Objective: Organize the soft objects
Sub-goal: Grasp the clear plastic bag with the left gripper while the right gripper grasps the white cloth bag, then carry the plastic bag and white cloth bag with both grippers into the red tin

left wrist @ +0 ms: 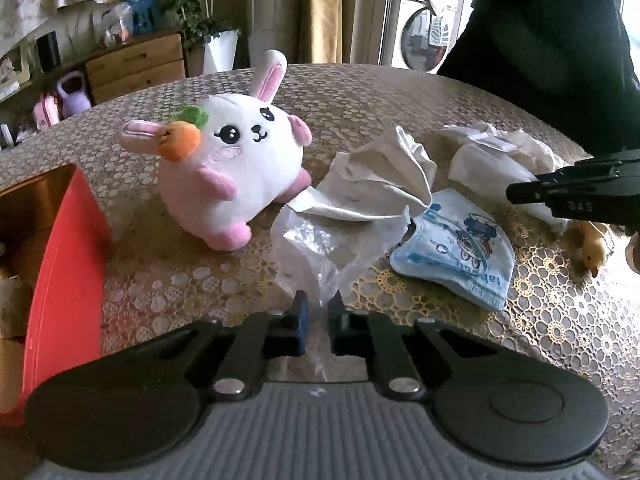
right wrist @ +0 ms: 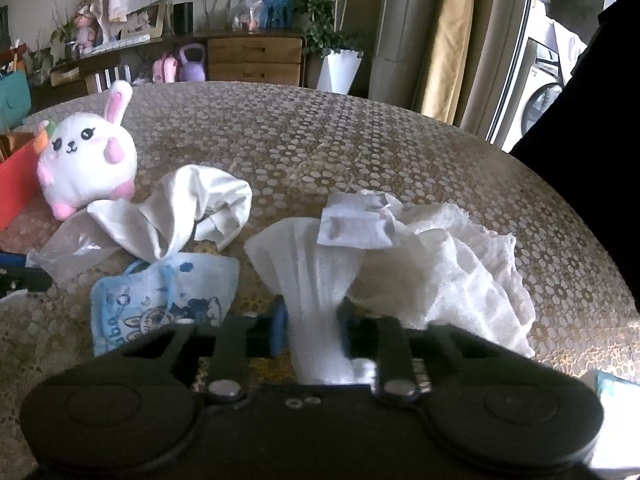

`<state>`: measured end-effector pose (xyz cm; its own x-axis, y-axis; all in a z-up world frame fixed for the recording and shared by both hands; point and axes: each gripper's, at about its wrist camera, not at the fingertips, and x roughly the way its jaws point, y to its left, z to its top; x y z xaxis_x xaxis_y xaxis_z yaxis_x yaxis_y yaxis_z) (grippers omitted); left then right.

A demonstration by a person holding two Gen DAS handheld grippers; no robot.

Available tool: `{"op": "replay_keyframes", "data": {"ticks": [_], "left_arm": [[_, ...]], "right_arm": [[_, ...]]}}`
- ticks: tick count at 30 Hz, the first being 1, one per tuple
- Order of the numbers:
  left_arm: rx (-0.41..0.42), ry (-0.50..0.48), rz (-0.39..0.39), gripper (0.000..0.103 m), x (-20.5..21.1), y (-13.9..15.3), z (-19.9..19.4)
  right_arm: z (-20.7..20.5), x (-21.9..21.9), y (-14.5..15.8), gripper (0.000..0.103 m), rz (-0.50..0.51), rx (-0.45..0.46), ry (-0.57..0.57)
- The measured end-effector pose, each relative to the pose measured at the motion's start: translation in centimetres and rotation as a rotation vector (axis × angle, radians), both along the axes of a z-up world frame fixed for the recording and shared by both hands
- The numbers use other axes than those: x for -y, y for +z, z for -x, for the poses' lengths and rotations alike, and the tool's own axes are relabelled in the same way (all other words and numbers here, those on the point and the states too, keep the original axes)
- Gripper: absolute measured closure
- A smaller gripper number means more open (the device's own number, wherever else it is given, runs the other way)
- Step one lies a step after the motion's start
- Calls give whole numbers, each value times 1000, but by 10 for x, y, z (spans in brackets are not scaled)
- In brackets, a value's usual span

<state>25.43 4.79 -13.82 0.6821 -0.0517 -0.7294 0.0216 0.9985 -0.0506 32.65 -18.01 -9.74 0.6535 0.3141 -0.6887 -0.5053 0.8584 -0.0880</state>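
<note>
Left gripper (left wrist: 319, 316): jaws pinched on clear plastic bag (left wrist: 316, 248). Right gripper (right wrist: 314, 320): jaws clamped on white towel (right wrist: 320, 276). Desk (right wrist: 360, 140): plush rabbit (left wrist: 236, 164).

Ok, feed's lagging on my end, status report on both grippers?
Left gripper shut on clear plastic bag. Right gripper shut on white lacy garment. Bunny plush, blue bib loose on table. Nothing blocking.
</note>
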Motion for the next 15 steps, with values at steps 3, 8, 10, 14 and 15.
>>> {"op": "replay_keyframes", "data": {"ticks": [3, 8, 10, 14, 15], "left_arm": [[-2, -4, 14, 95, 0, 1, 2], [3, -8, 22, 95, 3, 6, 7], [11, -13, 25, 95, 4, 10, 11], [28, -16, 30, 95, 5, 19, 20], [29, -16, 34, 95, 5, 21, 22]], "right_arm": [[6, 0, 5, 94, -10, 20, 6], [19, 3, 18, 96, -51, 12, 17], [27, 4, 24, 96, -63, 7, 20], [46, 7, 36, 96, -91, 4, 24], [50, 7, 39, 96, -98, 4, 26]]}}
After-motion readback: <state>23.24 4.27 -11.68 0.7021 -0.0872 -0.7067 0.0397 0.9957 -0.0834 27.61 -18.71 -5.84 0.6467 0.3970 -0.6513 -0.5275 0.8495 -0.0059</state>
